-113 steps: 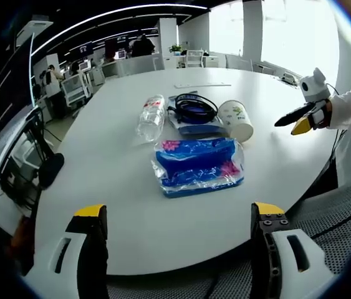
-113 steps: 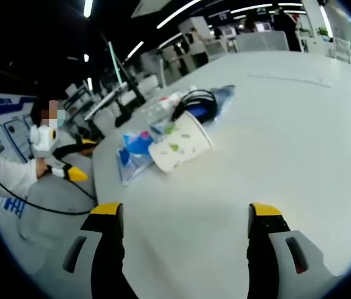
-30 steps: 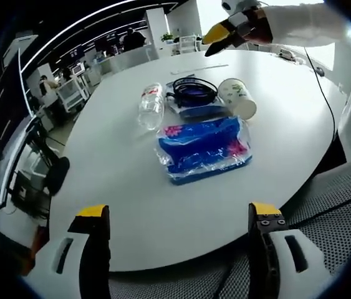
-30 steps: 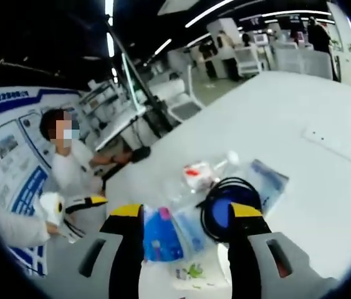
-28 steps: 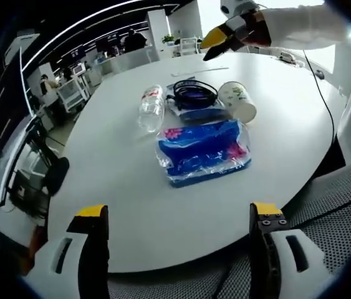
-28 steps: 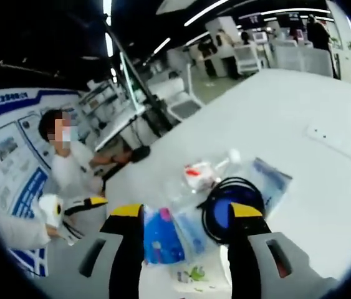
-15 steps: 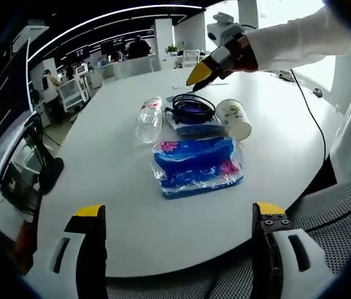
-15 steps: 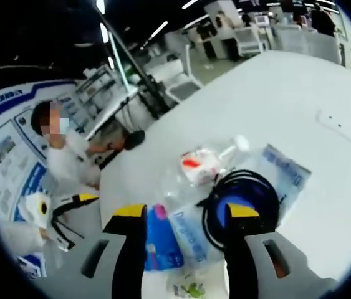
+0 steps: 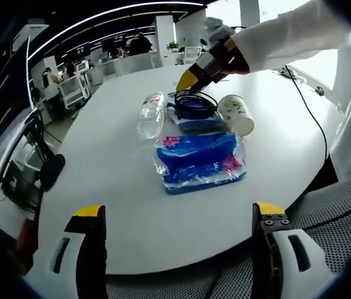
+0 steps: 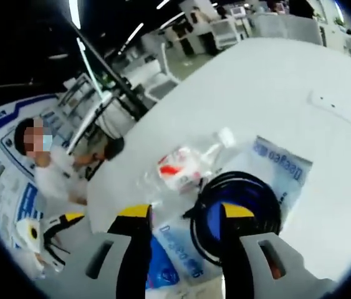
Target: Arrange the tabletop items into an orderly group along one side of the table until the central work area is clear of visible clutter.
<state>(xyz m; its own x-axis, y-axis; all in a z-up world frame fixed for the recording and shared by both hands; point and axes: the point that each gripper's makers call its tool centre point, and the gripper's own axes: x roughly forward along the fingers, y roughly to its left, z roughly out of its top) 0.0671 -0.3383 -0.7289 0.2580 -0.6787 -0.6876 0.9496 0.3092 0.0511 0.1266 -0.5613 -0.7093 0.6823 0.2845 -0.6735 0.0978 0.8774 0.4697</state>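
While cable stays unpinched: left gripper view: left gripper (image 9: pixel 175 243) wide, idle; coiled black cable (image 9: pixel 194 103) at 12 o'clock beside white paper cup (image 9: pixel 237 116).
Right gripper view: right gripper (image 10: pixel 184 215) narrow-gapped, straddling coil rim (image 10: pixel 237 215); descend squarely, close on one loop.

Beyond the round white table (image 9: pixel 119 187) there's an open office: desks and chairs (image 9: pixel 75 87) under long ceiling light strips (image 9: pixel 100 18), a plant (image 9: pixel 174 47) on a far desk, bright windows (image 9: pixel 269 9) behind. A mesh chair seat (image 9: pixel 343 212) sits at the table's near edge. A wall poster (image 10: pixel 4 187) hangs off to one side.
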